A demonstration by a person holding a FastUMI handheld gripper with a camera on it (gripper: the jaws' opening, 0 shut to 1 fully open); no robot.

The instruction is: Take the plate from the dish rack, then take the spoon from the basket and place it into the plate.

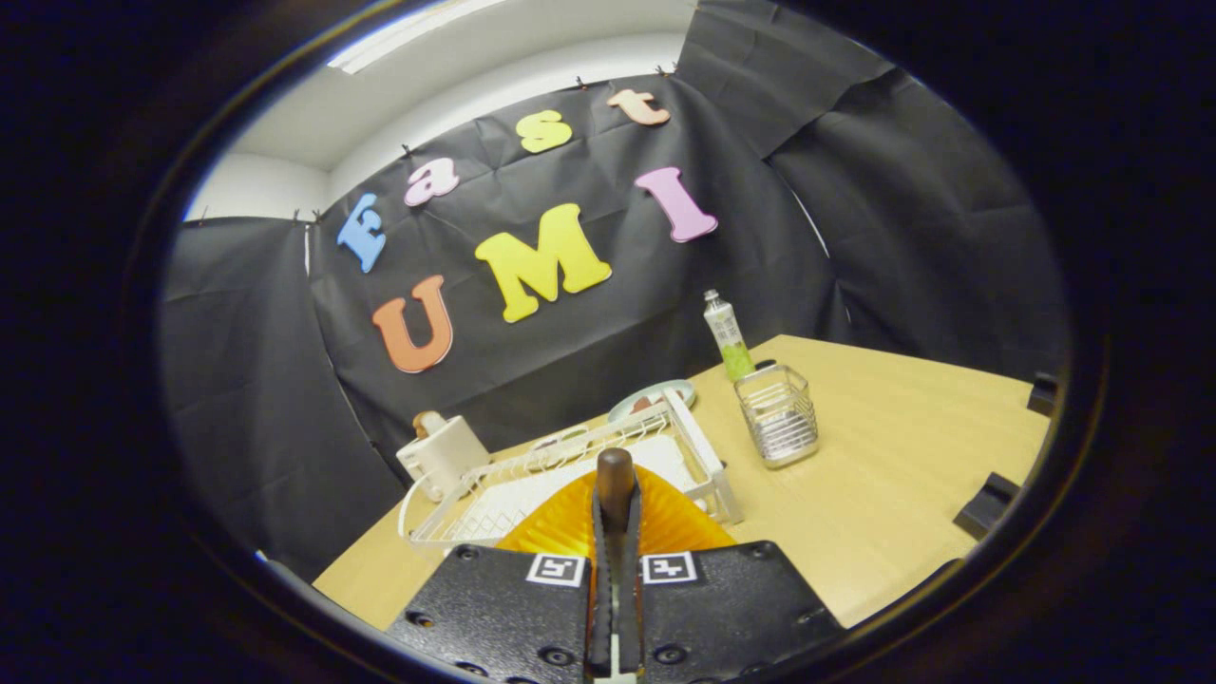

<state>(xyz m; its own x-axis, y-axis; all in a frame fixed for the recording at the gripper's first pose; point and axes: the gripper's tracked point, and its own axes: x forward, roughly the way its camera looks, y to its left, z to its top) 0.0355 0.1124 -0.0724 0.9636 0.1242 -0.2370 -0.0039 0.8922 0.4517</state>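
Note:
My gripper (616,508) is shut on the spoon (615,475), whose brown wooden end sticks out past the fingertips; the rest of the spoon is hidden between the fingers. Right under and behind the fingers lies the orange ribbed plate (679,522), on the table in front of the white dish rack (708,465). The wire basket (779,415) stands beyond the fingers to the right, next to the rack's far corner, with nothing visible in it.
A second, pale plate (655,397) sits at the rack's far end. A white container with a brown knob (442,454) stands left of the rack. A tube with green contents (729,337) rises behind the basket. Black blocks (988,503) lie near the table's right edge.

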